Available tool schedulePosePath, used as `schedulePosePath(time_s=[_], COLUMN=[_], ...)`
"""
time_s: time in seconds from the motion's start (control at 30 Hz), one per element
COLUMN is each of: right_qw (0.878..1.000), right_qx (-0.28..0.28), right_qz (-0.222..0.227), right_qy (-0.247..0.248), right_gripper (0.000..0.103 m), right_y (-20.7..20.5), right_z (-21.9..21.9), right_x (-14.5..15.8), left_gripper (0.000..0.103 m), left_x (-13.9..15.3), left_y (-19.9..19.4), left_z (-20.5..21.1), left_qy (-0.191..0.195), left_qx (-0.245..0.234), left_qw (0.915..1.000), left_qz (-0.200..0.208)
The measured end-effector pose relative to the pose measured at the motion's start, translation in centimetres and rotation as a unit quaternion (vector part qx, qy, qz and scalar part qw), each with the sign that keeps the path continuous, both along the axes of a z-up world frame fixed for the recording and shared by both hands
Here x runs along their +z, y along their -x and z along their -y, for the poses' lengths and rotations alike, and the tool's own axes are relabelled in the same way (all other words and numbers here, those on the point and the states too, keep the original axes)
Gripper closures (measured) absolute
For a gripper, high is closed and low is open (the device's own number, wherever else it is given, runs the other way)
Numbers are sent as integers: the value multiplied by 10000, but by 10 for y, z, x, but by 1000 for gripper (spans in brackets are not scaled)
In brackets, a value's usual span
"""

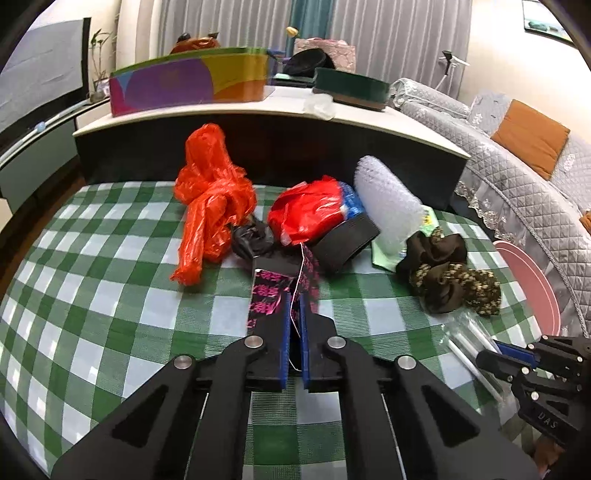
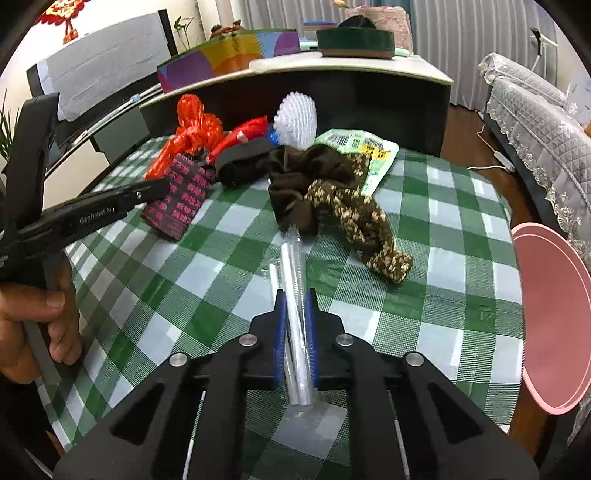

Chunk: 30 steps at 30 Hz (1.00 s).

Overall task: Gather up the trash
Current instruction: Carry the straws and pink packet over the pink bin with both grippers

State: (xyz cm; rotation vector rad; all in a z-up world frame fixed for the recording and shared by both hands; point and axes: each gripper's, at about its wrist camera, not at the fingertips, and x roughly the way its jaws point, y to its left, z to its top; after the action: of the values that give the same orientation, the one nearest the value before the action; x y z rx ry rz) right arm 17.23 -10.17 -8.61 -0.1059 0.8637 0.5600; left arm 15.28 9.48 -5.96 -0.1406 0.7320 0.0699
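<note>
Table: green-and-white checked tablecloth (image 1: 110, 295) | Behind: dark cabinet with pale top (image 1: 369, 122), centre | Rear wall: grey pleated curtains (image 1: 399, 33), upper frame, daylight through | Right: sofa under grey quilted cover (image 1: 517, 177), orange cushion (image 1: 530, 136) | Upper left: covered television (image 2: 107, 62)

Home living room. Sofa (image 1: 517, 173) with quilted grey lace-trimmed cover and orange cushion (image 1: 530, 138) at 2 o'clock, pleated curtains (image 1: 388, 33) at 12, covered TV (image 2: 107, 70) at 10 with potted plant (image 1: 96, 55) beside. Table (image 1: 110, 295) has green-white checked cloth; gift boxes (image 1: 192, 79) on cabinet behind.
</note>
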Motion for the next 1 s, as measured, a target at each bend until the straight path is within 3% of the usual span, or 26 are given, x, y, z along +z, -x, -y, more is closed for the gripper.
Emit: schedulePosePath(time_s=[0.57,1.0], right_qw=[9944,9868], right_qx=[-511,-989], right_qz=[835,1127], right_qy=[-411,-616], right_gripper=[96,96], right_y=[28,45], right_z=[32,67], right_x=[53,80], left_gripper=[100,100], left_x=[28,50], left_y=[30,49], left_z=[17,30], left_qy=[-136,-125], left_qx=[-173,-358], left_qw=[9990,9971], left_qz=[390,659])
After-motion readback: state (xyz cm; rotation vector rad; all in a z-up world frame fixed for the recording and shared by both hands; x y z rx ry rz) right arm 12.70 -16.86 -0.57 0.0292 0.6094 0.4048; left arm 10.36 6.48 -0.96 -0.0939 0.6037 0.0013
